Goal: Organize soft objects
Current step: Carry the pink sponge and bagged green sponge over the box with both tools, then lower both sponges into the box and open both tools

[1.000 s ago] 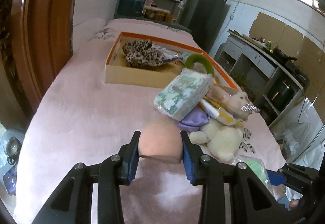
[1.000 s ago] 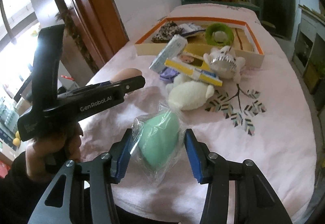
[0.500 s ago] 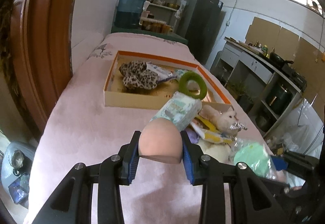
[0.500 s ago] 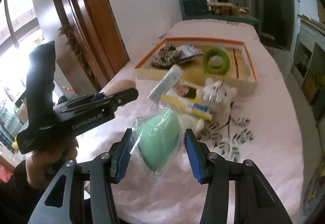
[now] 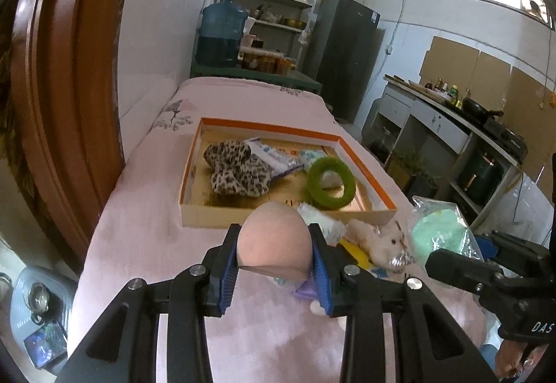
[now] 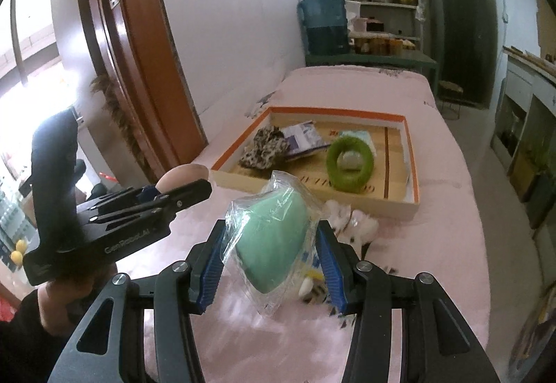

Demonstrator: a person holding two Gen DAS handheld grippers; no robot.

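In the left wrist view, the left gripper (image 5: 274, 252) pinches a peach sponge (image 5: 274, 244) between its blue pads, above the pink cloth (image 5: 146, 244). The box (image 5: 194, 174) lies straight ahead, just beyond the sponge.

In the right wrist view, the right gripper (image 6: 269, 252) pinches a green sponge in a plastic bag (image 6: 272, 244). The box (image 6: 411, 153) lies ahead and a little to the right. I judge both hands about equally near it.
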